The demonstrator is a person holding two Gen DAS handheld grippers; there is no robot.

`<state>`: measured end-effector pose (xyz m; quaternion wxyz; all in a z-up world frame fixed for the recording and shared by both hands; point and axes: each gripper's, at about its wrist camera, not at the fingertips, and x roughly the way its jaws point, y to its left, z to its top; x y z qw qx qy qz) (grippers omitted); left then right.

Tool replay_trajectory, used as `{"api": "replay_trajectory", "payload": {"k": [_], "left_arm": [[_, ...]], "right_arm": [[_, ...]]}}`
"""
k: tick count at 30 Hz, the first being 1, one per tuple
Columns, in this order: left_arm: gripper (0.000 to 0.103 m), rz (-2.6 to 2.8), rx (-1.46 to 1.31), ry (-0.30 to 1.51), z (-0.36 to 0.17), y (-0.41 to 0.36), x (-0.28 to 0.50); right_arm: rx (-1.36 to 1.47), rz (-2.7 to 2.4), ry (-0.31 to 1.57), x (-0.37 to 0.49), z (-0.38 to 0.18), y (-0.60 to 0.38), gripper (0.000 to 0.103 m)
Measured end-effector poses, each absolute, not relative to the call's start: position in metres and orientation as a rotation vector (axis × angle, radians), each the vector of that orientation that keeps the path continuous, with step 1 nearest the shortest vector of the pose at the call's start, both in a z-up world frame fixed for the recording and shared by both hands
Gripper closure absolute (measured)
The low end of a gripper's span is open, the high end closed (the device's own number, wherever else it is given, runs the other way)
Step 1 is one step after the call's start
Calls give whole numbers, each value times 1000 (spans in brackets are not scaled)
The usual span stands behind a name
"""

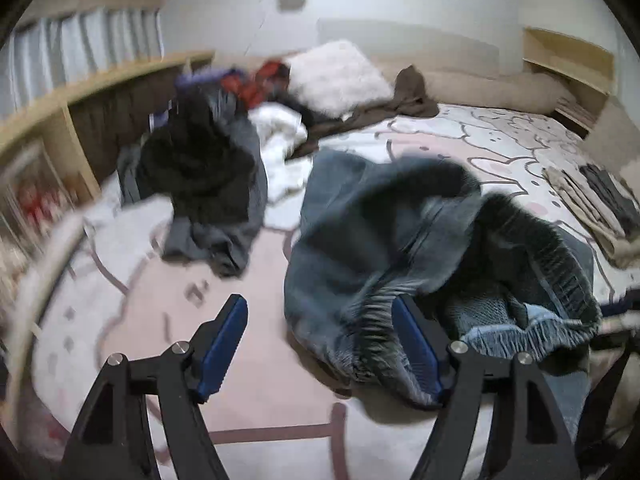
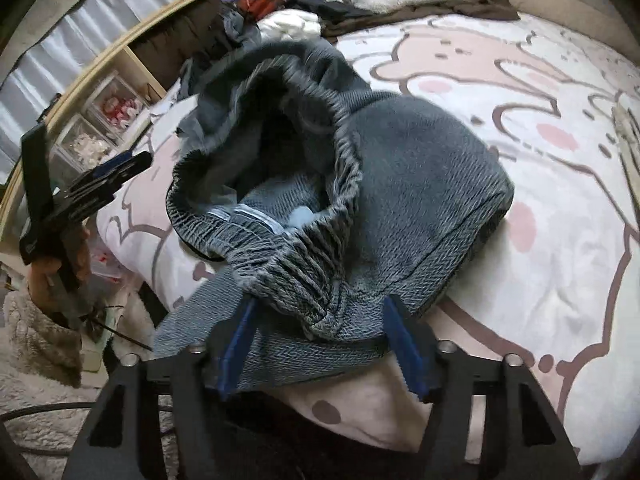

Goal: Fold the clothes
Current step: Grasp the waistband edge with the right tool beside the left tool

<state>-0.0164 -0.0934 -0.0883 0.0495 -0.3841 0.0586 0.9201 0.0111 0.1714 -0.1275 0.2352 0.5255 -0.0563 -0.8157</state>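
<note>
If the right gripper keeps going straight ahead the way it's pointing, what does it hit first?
Most likely the blue-grey knitted garment with the ribbed elastic waistband: its bunched waistband already lies between the open right gripper fingers. Depth is hard to judge.

We see the right gripper (image 2: 320,344) spread wide at the bed's (image 2: 560,208) near edge, the grey-blue knit garment's (image 2: 420,168) ribbed waistband bunched between its blue pads (image 2: 404,344). Off to the left, a hand (image 2: 52,276) holds the left gripper (image 2: 108,178) apart from the cloth.
</note>
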Motion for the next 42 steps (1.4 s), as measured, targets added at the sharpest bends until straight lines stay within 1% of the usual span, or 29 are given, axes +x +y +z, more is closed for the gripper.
{"api": "replay_trajectory", "payload": {"k": [5,11,12,13,15,16,17,18,21,24,28,32,36,40,42], "left_arm": [[28,2743,-1099,315,-78,-82,-7],[29,2607,-1154,580,-124,-37,-36],[32,2600,-1167,605,-129,-32,-41],[48,2605,-1190,612,-133,-32,-46],[72,2623,-1241,614,-141,-35,-58],[93,2631,-1267,615,-144,-37,-63],[95,2654,-1280,593,-144,-43,-65],[95,2680,-1289,563,-142,-49,-65],[95,2789,-1302,390,-128,-80,-54],[95,2879,-1317,286,-119,-107,-36],[95,2922,-1373,148,-126,-136,-12],[95,2943,-1387,106,-137,-144,0],[94,2963,-1361,102,-138,-143,2],[91,2967,-1350,66,-137,-148,2],[90,2960,-1344,50,-136,-150,3]], "right_arm": [[1389,-2270,-203,11,-112,177,37],[1345,-2301,-243,11,-98,180,37],[1348,-2303,-239,10,-99,179,37],[1352,-2305,-235,10,-99,178,37],[1359,-2309,-227,8,-99,176,37],[1363,-2310,-223,7,-99,175,37],[1366,-2312,-219,7,-100,174,37],[1370,-2314,-215,6,-100,173,37],[1360,-2309,-195,3,-98,168,37],[1340,-2284,-157,1,-95,158,37],[1298,-2243,-36,3,-92,135,37],[1242,-2161,101,8,-95,108,38],[1297,-2029,153,12,-118,93,37],[1345,-1894,203,15,-140,77,38],[1364,-1837,225,18,-150,72,37]]}}
